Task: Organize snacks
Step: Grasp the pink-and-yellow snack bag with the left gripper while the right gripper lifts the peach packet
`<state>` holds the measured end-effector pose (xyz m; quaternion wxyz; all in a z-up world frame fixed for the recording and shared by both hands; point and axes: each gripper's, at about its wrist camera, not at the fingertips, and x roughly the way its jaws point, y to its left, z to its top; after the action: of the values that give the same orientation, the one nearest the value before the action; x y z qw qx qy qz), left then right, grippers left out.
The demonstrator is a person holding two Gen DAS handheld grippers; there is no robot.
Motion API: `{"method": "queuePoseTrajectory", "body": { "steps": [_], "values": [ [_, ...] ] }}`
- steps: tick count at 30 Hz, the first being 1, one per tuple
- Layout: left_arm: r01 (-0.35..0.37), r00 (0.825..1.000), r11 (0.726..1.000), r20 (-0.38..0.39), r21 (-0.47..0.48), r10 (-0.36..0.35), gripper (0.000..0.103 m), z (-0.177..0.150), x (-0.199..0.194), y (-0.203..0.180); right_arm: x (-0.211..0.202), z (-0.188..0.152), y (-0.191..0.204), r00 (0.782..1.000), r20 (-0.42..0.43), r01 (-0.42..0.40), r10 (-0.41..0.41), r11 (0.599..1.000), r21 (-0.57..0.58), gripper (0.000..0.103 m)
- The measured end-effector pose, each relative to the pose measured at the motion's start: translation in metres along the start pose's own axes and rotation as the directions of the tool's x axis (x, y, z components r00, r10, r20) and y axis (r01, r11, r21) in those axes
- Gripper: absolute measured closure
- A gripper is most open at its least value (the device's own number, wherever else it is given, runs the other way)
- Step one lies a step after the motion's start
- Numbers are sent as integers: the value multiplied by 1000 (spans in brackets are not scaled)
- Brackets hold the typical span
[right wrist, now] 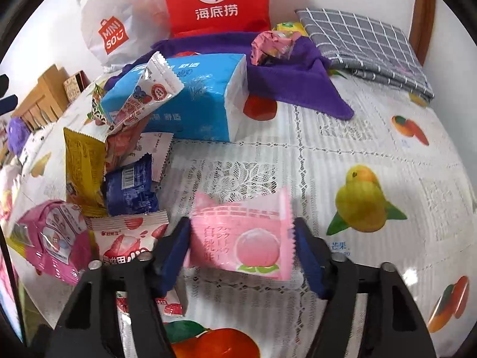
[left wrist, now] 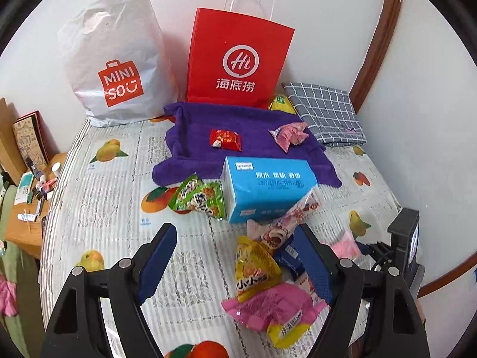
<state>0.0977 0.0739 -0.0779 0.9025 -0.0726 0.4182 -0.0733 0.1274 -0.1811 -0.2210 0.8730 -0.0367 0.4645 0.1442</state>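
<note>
Between your right claw (right wrist: pixel 241 249) pads, the pink peach packet (right wrist: pixel 243 235) is pinched only by its crinkly edges and may slip, while your left claw (left wrist: pixel 238 268) hangs spread and empty.

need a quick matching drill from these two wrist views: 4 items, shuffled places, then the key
Items
1. pink peach snack packet
2. small red packet
3. blue tissue pack
4. grey checked cloth

Places
A. folded in the far right corner, by the wall
B. between the fingers of the right gripper
C. lying on the purple towel
D. on the tablecloth, with its far edge over the near edge of the purple towel

Pairs: 1-B, 2-C, 3-D, 4-A
</note>
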Motion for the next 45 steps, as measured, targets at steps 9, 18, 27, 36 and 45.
{"method": "queuePoseTrajectory", "body": {
  "steps": [9, 18, 27, 36, 45],
  "values": [
    [22, 999, 999, -48, 25, -21, 23, -25, 3, -22, -21, -1, -7, 998, 58, -13, 10, 999, 39, 45],
    [75, 986, 995, -156, 68, -64, 23, -54, 39, -51, -56, -4, -33, 992, 120, 36, -49, 993, 109, 45],
    [109, 965, 987, -252, 121, -75, 17, -83, 68, -56, -74, -10, -38, 987, 143, 57, -76, 989, 134, 45],
    [184, 965, 980, -202, 79, -165, 34, -92, 62, -39, -70, -5, -26, 991, 122, 45, -60, 992, 121, 45],
    [207, 966, 978, -164, 35, -199, 49, -88, 46, -27, -83, 0, -11, 991, 125, 37, -49, 994, 101, 45]
  ]
}}
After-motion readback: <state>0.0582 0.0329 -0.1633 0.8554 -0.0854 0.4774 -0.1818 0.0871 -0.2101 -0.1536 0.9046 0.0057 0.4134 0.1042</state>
